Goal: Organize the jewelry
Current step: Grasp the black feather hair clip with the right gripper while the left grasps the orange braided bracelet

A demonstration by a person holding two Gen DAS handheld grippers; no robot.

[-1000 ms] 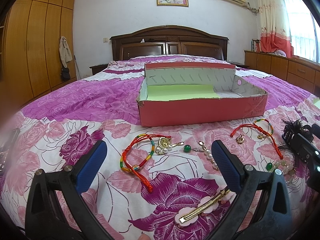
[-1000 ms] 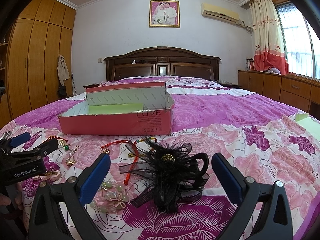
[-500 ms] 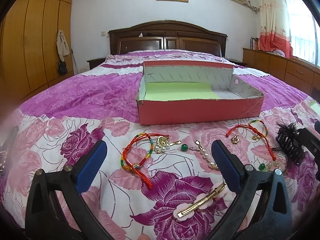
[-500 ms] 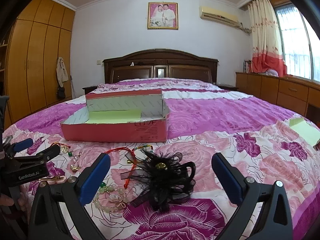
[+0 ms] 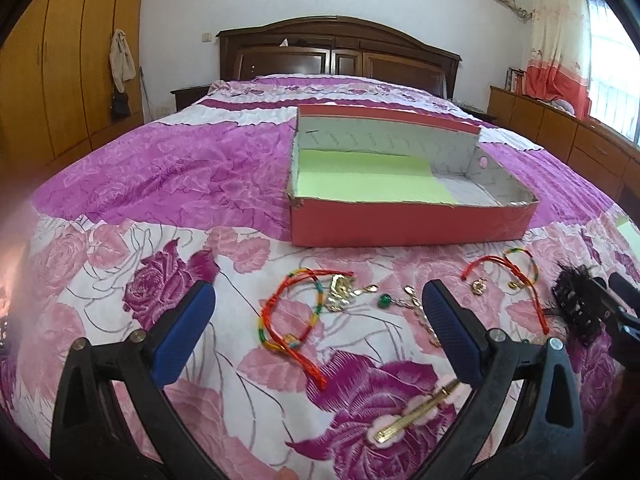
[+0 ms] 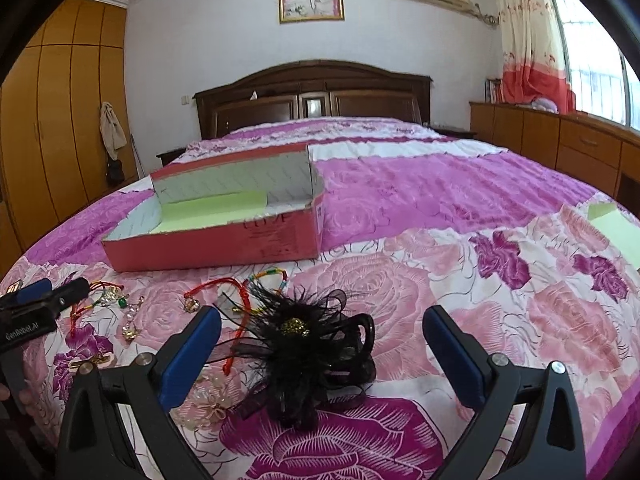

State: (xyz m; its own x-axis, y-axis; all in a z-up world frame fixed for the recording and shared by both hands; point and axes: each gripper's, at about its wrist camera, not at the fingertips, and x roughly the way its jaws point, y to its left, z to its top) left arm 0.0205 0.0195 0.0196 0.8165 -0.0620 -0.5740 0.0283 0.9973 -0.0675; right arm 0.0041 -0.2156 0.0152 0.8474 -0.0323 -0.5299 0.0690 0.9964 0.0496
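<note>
While both grippers' jaws gape empty, the right's (image 6: 322,354) just narrowed slightly around the feather clip (image 6: 308,356).

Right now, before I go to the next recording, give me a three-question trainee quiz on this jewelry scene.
1. True or false: the pink box already holds jewelry.
2. Which item lies between the right gripper fingers? A) black feather hair clip B) gold hair clip C) green bead
3. Fill in: the red cord bracelet lies on the ____, in front of the left gripper.

Key: 1 false, only green paper lies inside. 2 A, jaws open, not gripping. 3 bedspread.
</note>
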